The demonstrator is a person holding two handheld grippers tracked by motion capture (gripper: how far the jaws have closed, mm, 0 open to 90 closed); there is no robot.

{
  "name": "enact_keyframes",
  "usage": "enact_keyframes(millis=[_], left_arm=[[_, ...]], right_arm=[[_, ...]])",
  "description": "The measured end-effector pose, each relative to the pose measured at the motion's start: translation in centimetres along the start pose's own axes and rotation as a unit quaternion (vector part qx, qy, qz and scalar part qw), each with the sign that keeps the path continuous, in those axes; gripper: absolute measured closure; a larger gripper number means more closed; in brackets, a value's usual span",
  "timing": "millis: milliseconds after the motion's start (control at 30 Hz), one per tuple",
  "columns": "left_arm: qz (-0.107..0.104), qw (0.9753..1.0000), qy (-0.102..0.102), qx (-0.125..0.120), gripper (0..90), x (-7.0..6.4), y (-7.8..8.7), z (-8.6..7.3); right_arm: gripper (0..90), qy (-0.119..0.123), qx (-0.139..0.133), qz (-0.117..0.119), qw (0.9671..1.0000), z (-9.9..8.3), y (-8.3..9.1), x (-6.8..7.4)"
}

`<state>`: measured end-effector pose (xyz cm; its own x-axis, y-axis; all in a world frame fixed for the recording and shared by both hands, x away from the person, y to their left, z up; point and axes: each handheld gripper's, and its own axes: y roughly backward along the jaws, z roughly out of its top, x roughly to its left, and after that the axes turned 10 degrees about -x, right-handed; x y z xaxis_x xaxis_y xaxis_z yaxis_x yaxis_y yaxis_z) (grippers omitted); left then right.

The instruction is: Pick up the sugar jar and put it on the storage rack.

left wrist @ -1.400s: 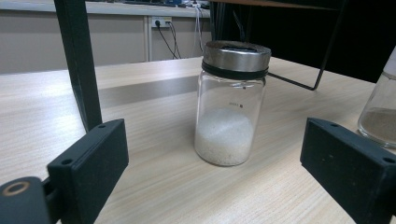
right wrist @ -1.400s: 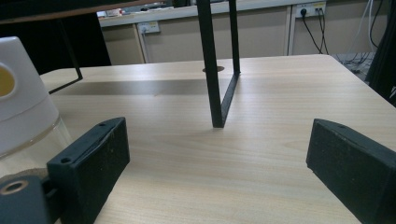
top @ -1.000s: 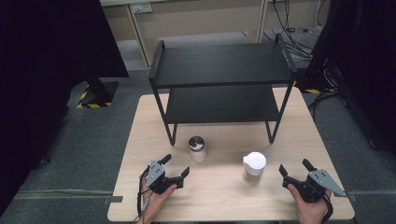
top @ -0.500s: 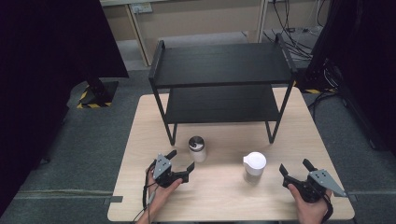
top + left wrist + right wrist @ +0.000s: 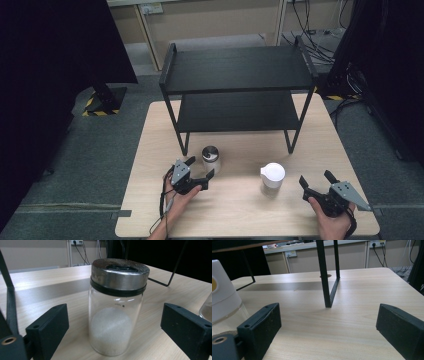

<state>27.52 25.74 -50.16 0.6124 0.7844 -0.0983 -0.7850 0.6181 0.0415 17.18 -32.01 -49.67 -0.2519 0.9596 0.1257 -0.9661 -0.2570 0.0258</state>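
My left gripper [image 5: 198, 169] wide open, lower left of centre in high view. Glass jar [image 5: 211, 158] upright, axis vertical, just up-right of it; centred between jaws in left gripper view [image 5: 117, 307], untouched. Right gripper [image 5: 316, 181] open, farther, lower right.

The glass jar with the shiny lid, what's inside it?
The glass jar holds white grainy powder, filling roughly its lower half. Its metal lid is on, and covers the jar's mouth.
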Motion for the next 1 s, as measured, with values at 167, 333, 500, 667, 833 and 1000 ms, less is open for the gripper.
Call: enact_keyframes(millis=[167,333,500,667,833,1000], left_arm=[[-0.007,0.9999,-0.003,0.011,8.7,0.0,-1.0,0.4],[-0.005,0.9997,-0.001,0.023,12.2,-0.1,-1.9,0.8],[0.011,0.9995,-0.007,0.028,16.8,-0.7,-2.6,0.9],[0.022,0.9994,-0.006,0.025,22.4,-1.1,-3.0,0.9],[0.022,0.9993,-0.014,0.026,26.9,-1.4,-3.2,0.9],[0.024,0.9993,-0.017,0.024,29.1,-1.6,-3.2,0.8]], right_arm=[[6.2,0.002,0.001,0.001,1.0000,0.0,0.0,0.0],[6.2,0.001,0.001,0.001,1.0000,0.0,0.0,0.0],[6.2,0.002,0.002,0.002,1.0000,0.1,-0.1,0.0],[6.2,0.003,0.004,0.003,1.0000,0.1,-0.1,0.0],[6.2,0.004,0.005,0.003,1.0000,0.1,-0.1,0.0],[6.2,0.004,0.005,0.003,1.0000,0.1,-0.1,0.0]])
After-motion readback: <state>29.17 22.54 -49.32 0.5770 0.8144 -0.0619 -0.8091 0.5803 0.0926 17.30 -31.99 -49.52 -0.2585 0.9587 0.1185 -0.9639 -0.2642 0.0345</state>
